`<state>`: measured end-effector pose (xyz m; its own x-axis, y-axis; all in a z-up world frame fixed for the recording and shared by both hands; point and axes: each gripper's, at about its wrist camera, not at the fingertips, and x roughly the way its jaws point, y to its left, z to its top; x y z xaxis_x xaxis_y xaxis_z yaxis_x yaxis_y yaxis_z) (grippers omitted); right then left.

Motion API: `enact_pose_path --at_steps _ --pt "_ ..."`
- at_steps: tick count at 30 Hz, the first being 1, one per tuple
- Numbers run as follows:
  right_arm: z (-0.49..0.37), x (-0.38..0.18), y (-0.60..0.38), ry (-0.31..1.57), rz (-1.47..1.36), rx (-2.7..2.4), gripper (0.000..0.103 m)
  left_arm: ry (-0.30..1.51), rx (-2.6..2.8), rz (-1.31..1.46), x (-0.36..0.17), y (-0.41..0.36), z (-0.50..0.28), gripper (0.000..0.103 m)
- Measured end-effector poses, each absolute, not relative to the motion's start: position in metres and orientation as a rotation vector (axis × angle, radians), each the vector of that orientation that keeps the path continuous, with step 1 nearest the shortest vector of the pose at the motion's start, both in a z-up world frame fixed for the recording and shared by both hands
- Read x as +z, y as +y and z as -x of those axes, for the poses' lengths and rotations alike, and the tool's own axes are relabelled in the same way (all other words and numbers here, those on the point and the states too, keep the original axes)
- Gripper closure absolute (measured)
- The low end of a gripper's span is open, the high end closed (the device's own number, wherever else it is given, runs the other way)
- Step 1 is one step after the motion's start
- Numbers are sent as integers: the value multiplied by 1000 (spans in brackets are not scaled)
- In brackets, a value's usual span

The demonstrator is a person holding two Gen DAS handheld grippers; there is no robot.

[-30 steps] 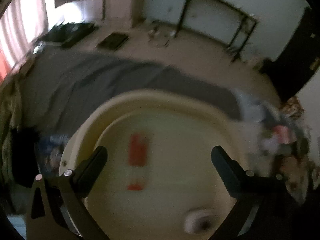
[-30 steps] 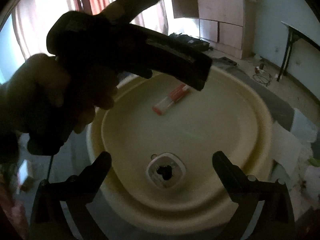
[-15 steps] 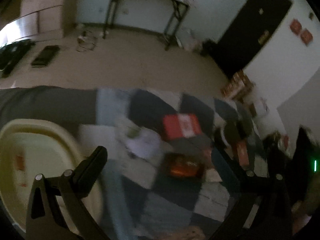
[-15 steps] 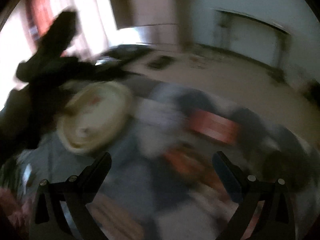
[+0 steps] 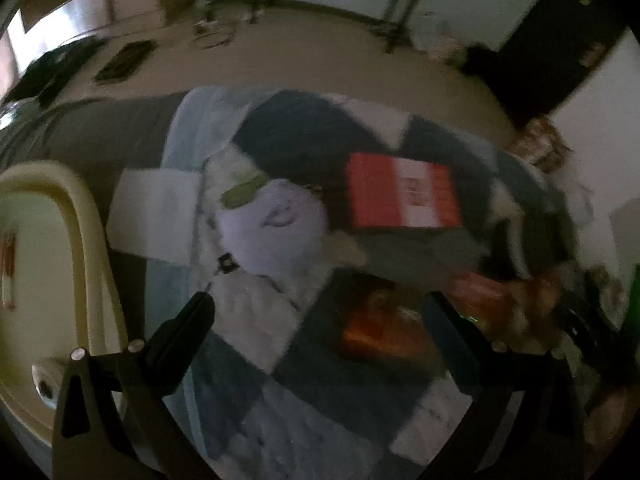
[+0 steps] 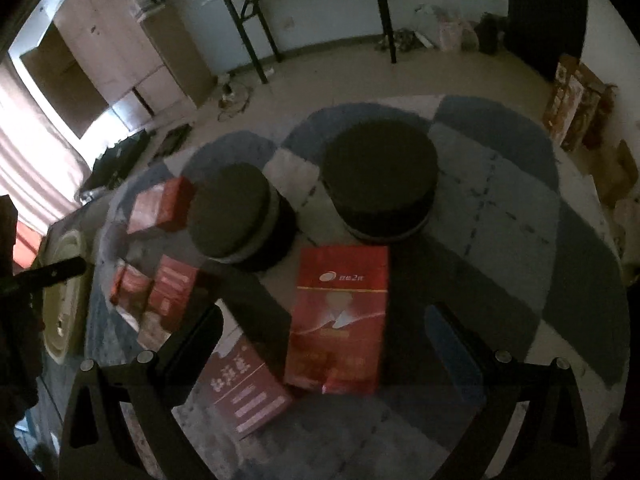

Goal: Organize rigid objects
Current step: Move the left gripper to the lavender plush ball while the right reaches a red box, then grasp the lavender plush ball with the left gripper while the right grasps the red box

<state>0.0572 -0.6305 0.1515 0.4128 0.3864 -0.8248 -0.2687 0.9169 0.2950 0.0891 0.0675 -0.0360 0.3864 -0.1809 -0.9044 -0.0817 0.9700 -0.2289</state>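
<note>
My right gripper is open above a tall red box lying flat on the blue checked blanket. A dark red box lies beside it at lower left, and small red boxes lie further left. Two dark round tins stand behind. My left gripper is open with nothing in it, over the blanket near an orange packet. A red and white box and a pale round soft thing lie beyond. The cream basin sits at the left edge.
The basin also shows at the far left of the right wrist view, with the left gripper's dark handle in front of it. A black-legged table, a wooden cabinet and a dark door ring the room. Cardboard boxes stand at the right.
Both grippers have swung away from the cream basin to the right, over the checked blanket with the boxes. The basin now sits at the left edge of each view. Both stay open.
</note>
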Motion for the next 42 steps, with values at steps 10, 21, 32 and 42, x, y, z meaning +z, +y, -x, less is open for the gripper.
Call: enact_pose_path --at_steps 10,21,32,42 --pt "-72 128 -616 1101 -65 377 0 1167 36 280 -58 78 -116 1" --pt "-59 118 -600 1034 82 317 17 1126 55 181 -68 77 -114 45" --pt "-43 131 -610 964 91 410 45 1094 -49 148 -50 77 -102 49" --pt "-10 196 -647 845 51 478 46 1062 -106 211 -15 99 -75 49"
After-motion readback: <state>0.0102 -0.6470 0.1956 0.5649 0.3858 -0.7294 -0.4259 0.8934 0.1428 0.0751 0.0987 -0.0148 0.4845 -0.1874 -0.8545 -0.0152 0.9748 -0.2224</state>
